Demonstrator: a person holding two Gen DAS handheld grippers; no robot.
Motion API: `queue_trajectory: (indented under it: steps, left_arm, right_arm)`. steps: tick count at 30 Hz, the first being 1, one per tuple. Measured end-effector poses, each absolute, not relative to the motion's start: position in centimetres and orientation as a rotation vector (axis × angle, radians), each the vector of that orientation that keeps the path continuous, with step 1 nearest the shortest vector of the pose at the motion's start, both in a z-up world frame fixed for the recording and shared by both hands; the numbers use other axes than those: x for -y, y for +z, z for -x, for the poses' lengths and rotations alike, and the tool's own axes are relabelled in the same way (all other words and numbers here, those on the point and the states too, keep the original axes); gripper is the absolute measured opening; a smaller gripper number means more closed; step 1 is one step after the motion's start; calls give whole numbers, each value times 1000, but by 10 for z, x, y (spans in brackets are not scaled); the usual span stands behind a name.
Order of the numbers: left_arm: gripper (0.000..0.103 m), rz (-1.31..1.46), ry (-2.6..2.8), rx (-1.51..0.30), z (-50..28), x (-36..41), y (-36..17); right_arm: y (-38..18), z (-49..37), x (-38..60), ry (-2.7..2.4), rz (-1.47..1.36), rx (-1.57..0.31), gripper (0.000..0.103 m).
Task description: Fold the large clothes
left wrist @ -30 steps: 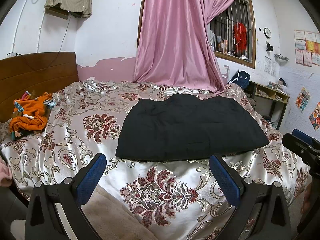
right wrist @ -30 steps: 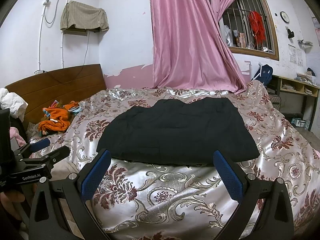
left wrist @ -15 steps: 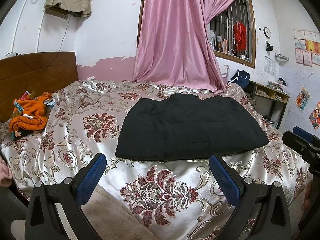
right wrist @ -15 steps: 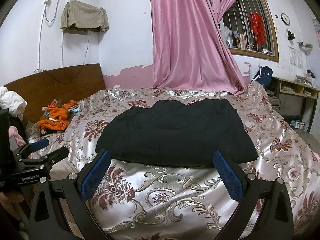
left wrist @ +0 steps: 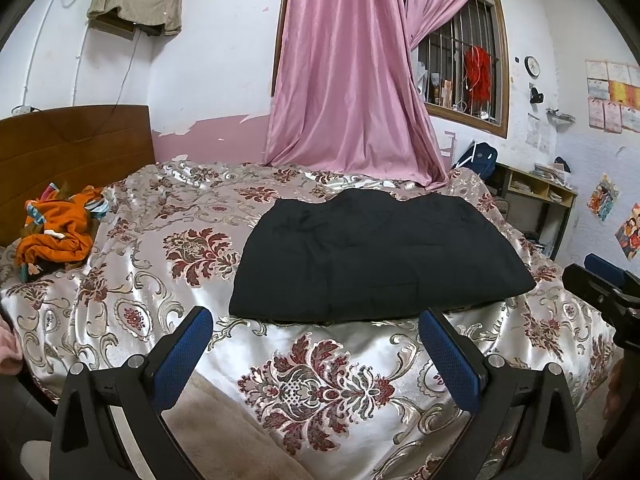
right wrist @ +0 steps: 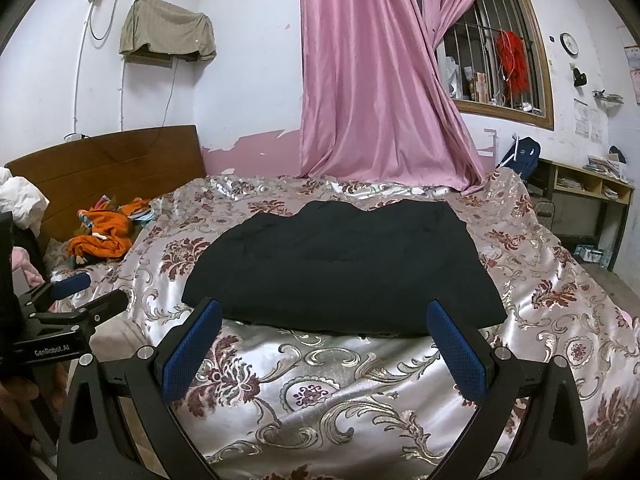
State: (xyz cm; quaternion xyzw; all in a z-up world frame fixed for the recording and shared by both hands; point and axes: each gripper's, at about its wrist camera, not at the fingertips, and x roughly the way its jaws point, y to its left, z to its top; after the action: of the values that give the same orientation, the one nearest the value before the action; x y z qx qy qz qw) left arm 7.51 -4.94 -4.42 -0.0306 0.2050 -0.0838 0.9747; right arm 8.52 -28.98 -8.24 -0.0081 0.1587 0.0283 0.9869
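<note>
Little has shifted since the earlier frames: both views have crept only slightly nearer the bed, and the black garment (left wrist: 380, 256) lies as it did, folded into a broad flat rectangle on the floral satin bedspread (left wrist: 160, 280).

Taking the garment as the landmark, the left hand-held gripper (left wrist: 316, 356) hangs just short of its near edge, over the front of the bed, its blue-padded fingers (left wrist: 184, 356) spread wide apart and holding nothing. From the right wrist view, the right hand-held gripper (right wrist: 324, 344) sits in much the same place before the garment's (right wrist: 340, 272) near edge, its blue pads (right wrist: 456, 352) likewise spread wide with nothing between them; the tips of both pads show against the dark cloth, but whether they touch it cannot be told. Each tool shows at the edge of the other's view: the left one (right wrist: 68, 308) left of the garment, the right one (left wrist: 604, 284) to its right.

Beyond the garment's far edge a pink curtain (left wrist: 352, 80) falls to the bed, with a barred window (left wrist: 464, 76) to its right. Well to the left of the garment, near the wooden headboard (left wrist: 72, 148), lies a crumpled orange cloth (left wrist: 60, 232). Right of the garment, past the bed's edge, stands a low wooden shelf unit (left wrist: 536, 192) against the wall. High on the wall up and left of the garment, a beige cloth (left wrist: 136, 0) drapes over a shelf.
</note>
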Motion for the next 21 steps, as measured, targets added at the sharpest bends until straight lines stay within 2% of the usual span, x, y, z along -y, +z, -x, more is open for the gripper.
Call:
queue_trajectory:
  steps: [21]
  left_arm:
    - [103, 47, -167, -378, -68, 45, -36]
  right_arm:
    - [-78, -86, 293, 32, 67, -324, 101]
